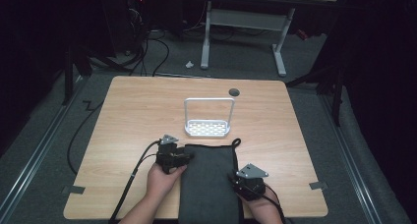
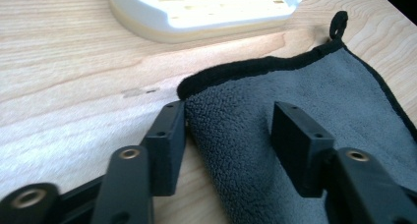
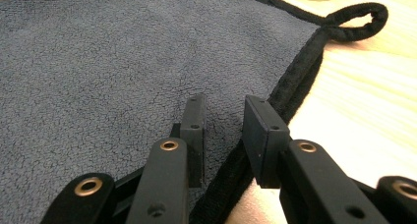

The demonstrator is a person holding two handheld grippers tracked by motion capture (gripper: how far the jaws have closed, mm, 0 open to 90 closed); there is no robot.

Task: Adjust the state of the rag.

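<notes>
A dark grey towel (image 1: 209, 180) lies flat on the wooden table (image 1: 128, 116), running from the near edge up toward the middle. It has a black edge and a little loop (image 1: 236, 143) at its far right corner.

The left gripper (image 1: 186, 158) sits at the towel's left edge, near the far left corner. Its jaws are spread wide. One jaw is on the bare table just beside the towel's edge and the other is over the cloth, so the edge lies between them. They hold nothing.

The right gripper (image 1: 234, 179) sits at the towel's right edge, closer to the person. Its jaws are partly apart, with the black edge of the towel running between them. They are not squeezing it.

A white rack (image 1: 207, 127) with a tall wire handle stands just past the towel.
</notes>
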